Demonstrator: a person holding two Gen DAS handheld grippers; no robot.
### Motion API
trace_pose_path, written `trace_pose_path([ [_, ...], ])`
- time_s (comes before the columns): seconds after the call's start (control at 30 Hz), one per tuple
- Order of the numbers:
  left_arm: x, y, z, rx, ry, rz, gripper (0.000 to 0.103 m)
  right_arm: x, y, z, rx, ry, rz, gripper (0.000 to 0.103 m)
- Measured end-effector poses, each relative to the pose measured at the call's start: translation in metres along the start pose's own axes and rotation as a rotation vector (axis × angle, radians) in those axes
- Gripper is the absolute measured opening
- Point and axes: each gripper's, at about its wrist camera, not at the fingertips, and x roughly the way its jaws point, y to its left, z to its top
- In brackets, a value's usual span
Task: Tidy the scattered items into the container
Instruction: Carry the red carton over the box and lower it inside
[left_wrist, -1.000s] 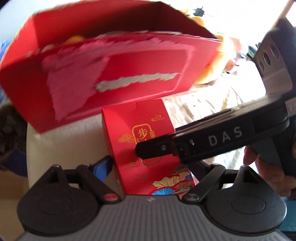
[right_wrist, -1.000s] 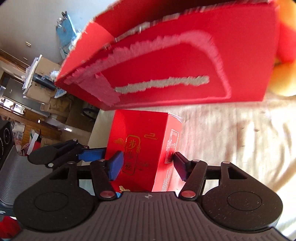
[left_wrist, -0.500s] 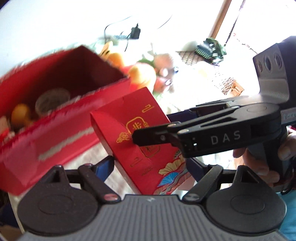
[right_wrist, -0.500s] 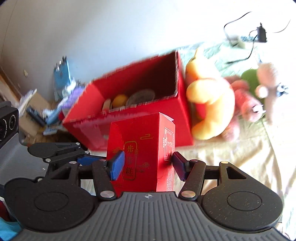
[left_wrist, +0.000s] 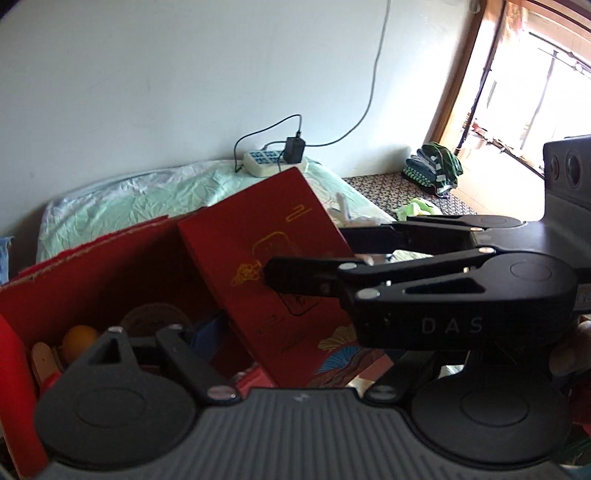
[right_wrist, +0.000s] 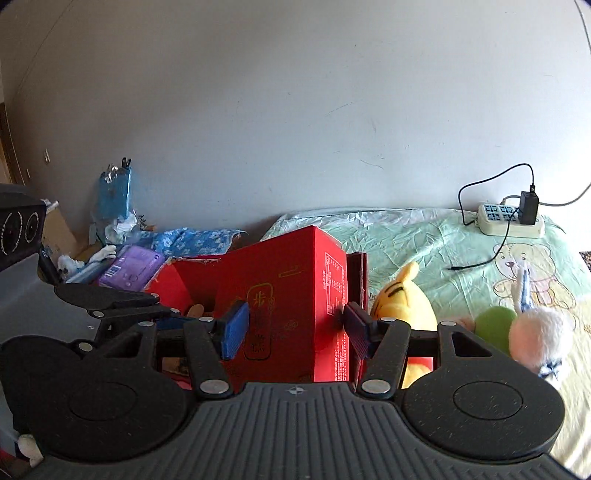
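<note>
A bed (right_wrist: 424, 243) with a pale green sheet is seen ahead of both grippers, spread to the wall. The open red container (left_wrist: 92, 273) sits on it, just ahead and below; inside, to the left of the left gripper, an orange ball (left_wrist: 79, 338) and a round lid-like item are made out. A red box (right_wrist: 291, 295) with gold print is held tilted over the container's opening, its lower part already below the rim.

The right gripper (right_wrist: 295, 328) is closed on the box, a blue pad (right_wrist: 234, 330) pressed to its front face and the other pad against its printed side. The left gripper (left_wrist: 295, 373) is set just under the box; its near finger is apart from the box and the far one is hidden, so its hold cannot be told.

A yellow plush (right_wrist: 402, 306) lies just right of the right gripper, beside the container, with a pink and green plush (right_wrist: 528, 332) further right. A power strip (right_wrist: 509, 221) rests far ahead by the wall.

The step in hand is judged to be the placing of the box. Next, the box is to be lowered further and released clear of the contents.
</note>
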Motion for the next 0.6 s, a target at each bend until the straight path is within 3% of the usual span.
trace_pose_path([
  [0.17, 0.014, 0.038, 0.011, -0.124, 0.012, -0.045, 0.087, 0.047, -0.005, 0.022, 0.000, 0.067, -0.004, 0.060],
  [0.3, 0.031, 0.060, 0.016, -0.185, 0.030, -0.032, 0.086, 0.077, -0.013, 0.032, 0.028, 0.123, 0.016, 0.060],
  [0.6, 0.083, 0.085, 0.009, -0.223, 0.182, -0.036, 0.082, 0.115, -0.005, 0.021, 0.009, 0.265, -0.089, 0.058],
])
